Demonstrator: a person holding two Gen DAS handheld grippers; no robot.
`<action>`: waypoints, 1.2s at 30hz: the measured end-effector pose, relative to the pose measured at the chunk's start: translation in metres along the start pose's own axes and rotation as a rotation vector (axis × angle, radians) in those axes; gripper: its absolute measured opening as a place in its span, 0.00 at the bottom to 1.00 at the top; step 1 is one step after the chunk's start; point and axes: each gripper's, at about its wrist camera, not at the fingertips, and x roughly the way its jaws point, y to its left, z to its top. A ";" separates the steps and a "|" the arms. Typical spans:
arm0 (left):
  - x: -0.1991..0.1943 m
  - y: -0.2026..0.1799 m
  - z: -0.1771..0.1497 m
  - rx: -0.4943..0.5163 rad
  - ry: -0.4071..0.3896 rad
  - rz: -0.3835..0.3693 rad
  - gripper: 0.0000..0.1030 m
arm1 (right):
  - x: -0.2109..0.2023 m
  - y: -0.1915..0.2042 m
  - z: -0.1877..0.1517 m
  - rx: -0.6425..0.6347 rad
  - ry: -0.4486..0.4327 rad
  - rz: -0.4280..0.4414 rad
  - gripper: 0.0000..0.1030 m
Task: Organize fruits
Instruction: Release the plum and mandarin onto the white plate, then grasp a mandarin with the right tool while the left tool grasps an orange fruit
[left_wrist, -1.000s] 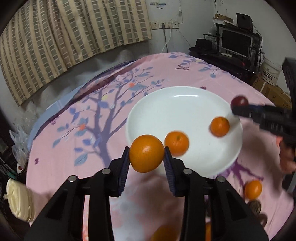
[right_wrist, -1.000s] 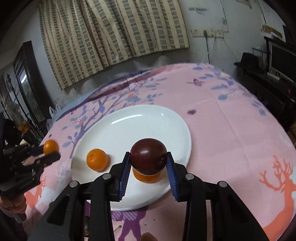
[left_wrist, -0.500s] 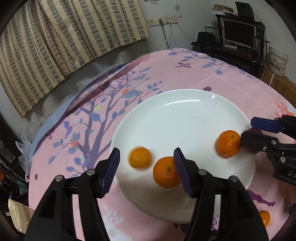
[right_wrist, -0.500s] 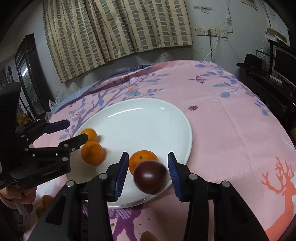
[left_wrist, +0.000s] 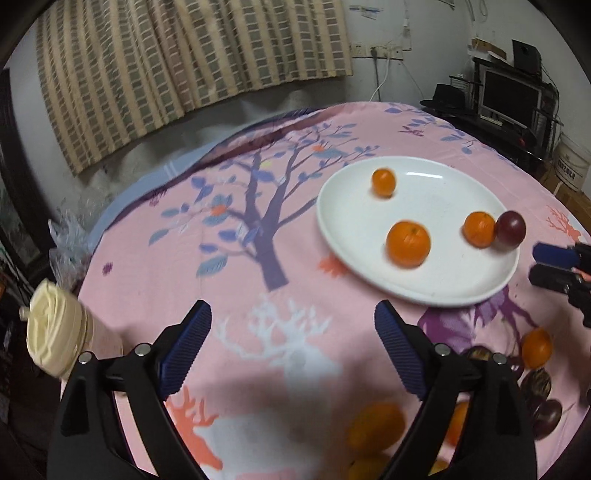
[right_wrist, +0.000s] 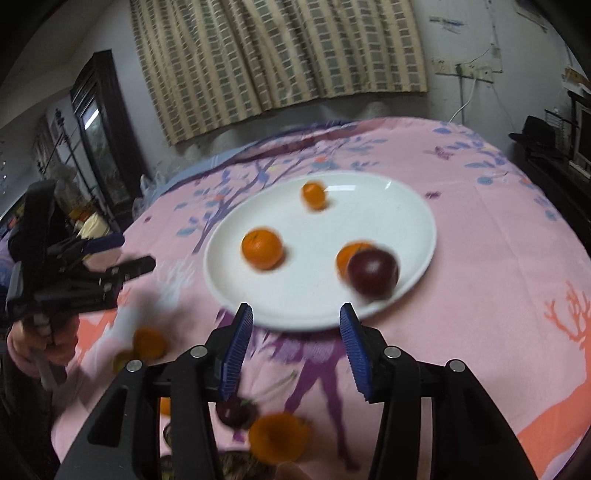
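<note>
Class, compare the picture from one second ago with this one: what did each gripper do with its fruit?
The left gripper released its orange onto the white round plate; the right gripper dropped its dark red plum there. Both now sit open, pulled back. The plate and large orange stayed put.

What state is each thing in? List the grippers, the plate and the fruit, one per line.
left gripper: open, empty
right gripper: open, empty
plate: holds four fruits
plum: on plate, touching an orange
loose fruit: on the cloth, not yet plated
</note>
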 end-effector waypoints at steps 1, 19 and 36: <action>0.000 0.003 -0.006 -0.007 0.008 -0.001 0.85 | -0.002 0.003 -0.008 -0.002 0.014 0.011 0.48; -0.009 0.026 -0.047 -0.082 0.063 -0.111 0.85 | 0.002 -0.007 -0.055 0.143 0.164 0.037 0.48; 0.006 -0.020 -0.058 0.032 0.158 -0.325 0.59 | -0.010 -0.014 -0.053 0.193 0.104 0.084 0.37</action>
